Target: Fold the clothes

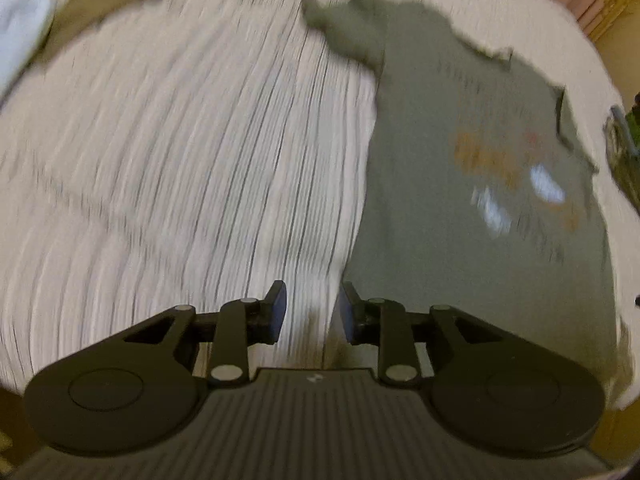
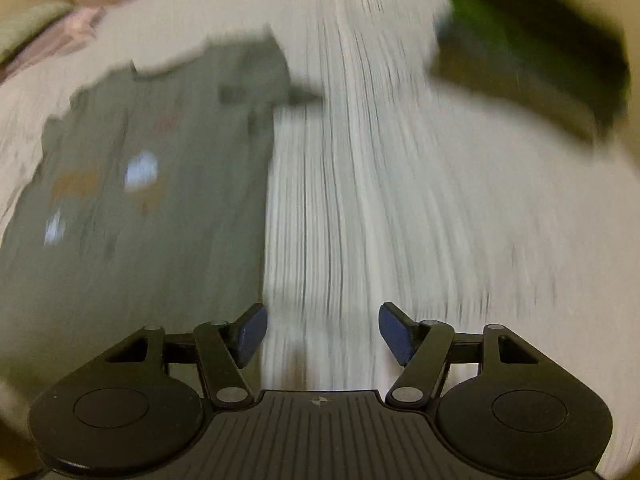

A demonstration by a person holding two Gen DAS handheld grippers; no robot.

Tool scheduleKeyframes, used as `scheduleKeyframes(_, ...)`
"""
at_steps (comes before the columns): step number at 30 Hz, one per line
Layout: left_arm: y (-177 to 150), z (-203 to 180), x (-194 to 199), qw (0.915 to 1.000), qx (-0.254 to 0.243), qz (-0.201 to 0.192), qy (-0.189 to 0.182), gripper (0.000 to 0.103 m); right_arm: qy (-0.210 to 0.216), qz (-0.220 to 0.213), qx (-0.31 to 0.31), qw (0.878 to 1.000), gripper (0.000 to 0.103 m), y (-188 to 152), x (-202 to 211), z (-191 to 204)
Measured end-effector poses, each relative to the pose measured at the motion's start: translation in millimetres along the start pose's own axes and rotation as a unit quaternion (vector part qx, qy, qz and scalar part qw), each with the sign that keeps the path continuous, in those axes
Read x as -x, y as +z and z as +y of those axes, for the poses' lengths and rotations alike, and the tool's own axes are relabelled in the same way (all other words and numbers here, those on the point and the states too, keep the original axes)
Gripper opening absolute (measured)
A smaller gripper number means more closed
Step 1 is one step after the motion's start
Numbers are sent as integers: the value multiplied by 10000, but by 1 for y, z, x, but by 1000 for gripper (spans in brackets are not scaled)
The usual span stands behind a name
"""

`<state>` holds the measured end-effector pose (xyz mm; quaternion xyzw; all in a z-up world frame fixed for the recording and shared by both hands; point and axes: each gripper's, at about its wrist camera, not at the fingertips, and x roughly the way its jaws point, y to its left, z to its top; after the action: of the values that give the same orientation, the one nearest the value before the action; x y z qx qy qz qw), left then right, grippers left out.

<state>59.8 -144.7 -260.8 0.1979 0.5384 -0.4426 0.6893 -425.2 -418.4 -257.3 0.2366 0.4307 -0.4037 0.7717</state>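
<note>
A grey-green T-shirt (image 1: 480, 184) with an orange and white print lies spread flat on a pale striped sheet (image 1: 200, 160), filling the right half of the left wrist view and the left half of the right wrist view (image 2: 140, 200). Its sleeves stick out to both sides and its body shows at full width, with no fold visible in it, so as far as these blurred pictures tell, the whole folding of this shirt is left to do. Whether the surface under the sheet is a bed or something else cannot be told.

The left tongs (image 1: 310, 312) stand a little open with nothing between them, over the shirt's left edge low in the frame. The right tongs (image 2: 322, 330) are wide open and hold nothing, over bare sheet just right of the shirt's other edge.

In the upper left of the left wrist view lie an olive cloth (image 1: 108, 0) and something white (image 1: 20, 24); whether they are folded cannot be told. A dark green heap (image 2: 532, 48) sits in the upper right of the right wrist view.
</note>
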Motion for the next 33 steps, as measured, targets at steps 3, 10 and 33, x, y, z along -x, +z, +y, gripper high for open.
scheduleKeyframes(3,26,-15,-8,9989,177,-291,-313,23,-107,-572,863,9946,66,35,-29,26)
scheduleKeyframes(10,62,-47,-44,9968,81,-424,-676,23,-384,-1164,2743,9538,59,96,-141,94)
scheduleKeyframes(33,124,-43,-113,9975,454,-155,-525,24,-241,-146,-1278,9914,1,203,-231,-145)
